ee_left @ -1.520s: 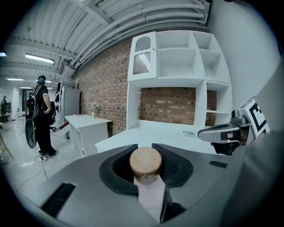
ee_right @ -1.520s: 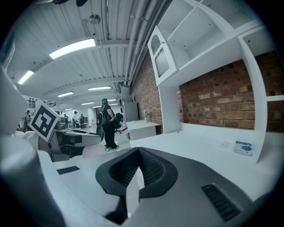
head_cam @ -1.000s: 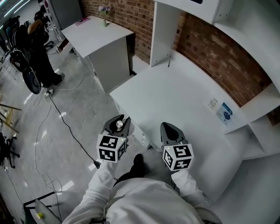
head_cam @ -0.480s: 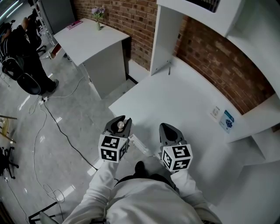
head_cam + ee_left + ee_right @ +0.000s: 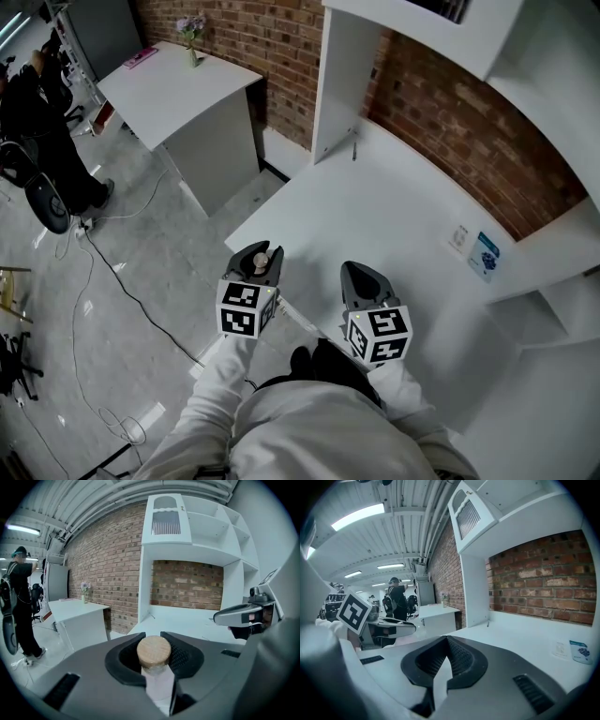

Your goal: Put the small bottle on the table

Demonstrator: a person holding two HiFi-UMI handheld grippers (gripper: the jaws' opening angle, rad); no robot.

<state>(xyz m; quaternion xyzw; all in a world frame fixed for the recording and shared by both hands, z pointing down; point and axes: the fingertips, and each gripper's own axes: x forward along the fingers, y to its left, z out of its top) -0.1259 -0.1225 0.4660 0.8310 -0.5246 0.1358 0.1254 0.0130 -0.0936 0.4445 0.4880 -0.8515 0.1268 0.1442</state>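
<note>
A small clear bottle with a cork stopper stands upright between the pads of my left gripper, which is shut on it. That gripper hovers over the near left corner of the white table. To its right, over the table's front edge, my right gripper is shut with nothing in it; in the right gripper view its fingertips meet. The left gripper view shows the table ahead, below the shelf unit.
A white shelf upright and a brick wall bound the table's back. A wall socket and a blue card lie at its right. A second white table with a flower vase stands to the left, with a person and floor cables beyond.
Both grippers have come a little closer to the white table, the left one still holding the bottle. The jaws have not changed.
</note>
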